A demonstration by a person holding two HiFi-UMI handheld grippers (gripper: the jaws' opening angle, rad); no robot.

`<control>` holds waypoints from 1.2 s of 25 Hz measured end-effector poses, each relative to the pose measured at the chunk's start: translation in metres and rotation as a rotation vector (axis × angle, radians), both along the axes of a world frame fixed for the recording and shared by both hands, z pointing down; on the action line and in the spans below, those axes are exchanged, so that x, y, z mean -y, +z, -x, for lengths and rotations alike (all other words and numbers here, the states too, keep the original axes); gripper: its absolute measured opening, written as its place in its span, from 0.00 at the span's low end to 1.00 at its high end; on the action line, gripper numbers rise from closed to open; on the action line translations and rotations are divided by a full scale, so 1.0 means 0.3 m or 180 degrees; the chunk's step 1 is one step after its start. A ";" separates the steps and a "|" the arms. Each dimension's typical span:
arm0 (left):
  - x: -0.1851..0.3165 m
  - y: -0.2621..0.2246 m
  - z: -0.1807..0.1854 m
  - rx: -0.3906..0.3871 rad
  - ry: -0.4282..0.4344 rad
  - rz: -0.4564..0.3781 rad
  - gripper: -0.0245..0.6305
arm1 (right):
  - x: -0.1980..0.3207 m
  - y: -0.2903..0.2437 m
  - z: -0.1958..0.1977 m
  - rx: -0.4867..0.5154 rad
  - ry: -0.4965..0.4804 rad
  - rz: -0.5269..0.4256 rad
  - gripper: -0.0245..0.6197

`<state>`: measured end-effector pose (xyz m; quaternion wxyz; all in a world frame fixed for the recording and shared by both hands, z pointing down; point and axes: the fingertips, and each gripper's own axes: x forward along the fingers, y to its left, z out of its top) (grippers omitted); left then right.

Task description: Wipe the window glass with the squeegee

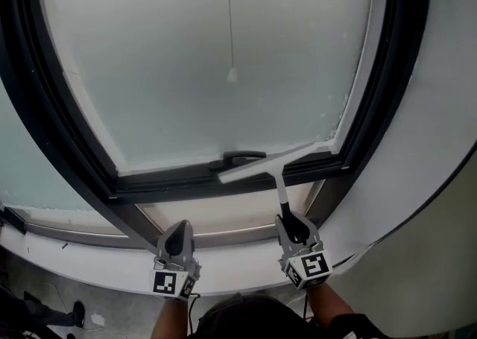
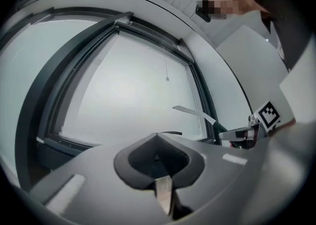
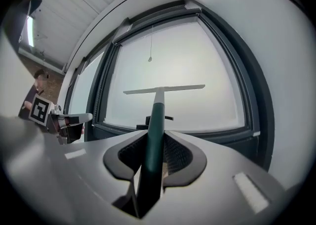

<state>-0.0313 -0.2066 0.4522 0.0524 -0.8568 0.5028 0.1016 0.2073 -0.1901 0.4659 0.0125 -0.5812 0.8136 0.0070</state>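
the right gripper (image 1: 292, 227) has its jaws clamped on the dark handle of the squeegee (image 1: 272, 168). its pale blade sits at the bottom edge of the window glass (image 1: 223, 54), just beside the black frame latch (image 1: 244, 156). the left gripper (image 1: 177, 239) hangs nearby, jaws pressed together, holding nothing.

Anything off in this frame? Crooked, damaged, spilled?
Nothing really stands out. The squeegee, clamped in the right gripper, looks slanted against the bottom frame rail in the head view, but the right gripper view shows it roughly level. The left gripper is shut on nothing. No visible damage or spills.
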 end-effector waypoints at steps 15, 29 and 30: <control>0.148 -0.201 -0.323 0.0079 0.0903 -0.0266 0.04 | 0.282 -0.637 -0.238 -0.0311 0.0737 -0.1139 0.18; 0.234 -0.473 -0.466 0.0066 0.1253 -0.0852 0.04 | 0.452 -1.039 -0.322 -0.0092 0.0885 -0.1552 0.18; 0.234 -0.492 -0.464 -0.0001 0.1295 -0.0864 0.04 | 0.462 -1.054 -0.318 -0.0144 0.0913 -0.1591 0.18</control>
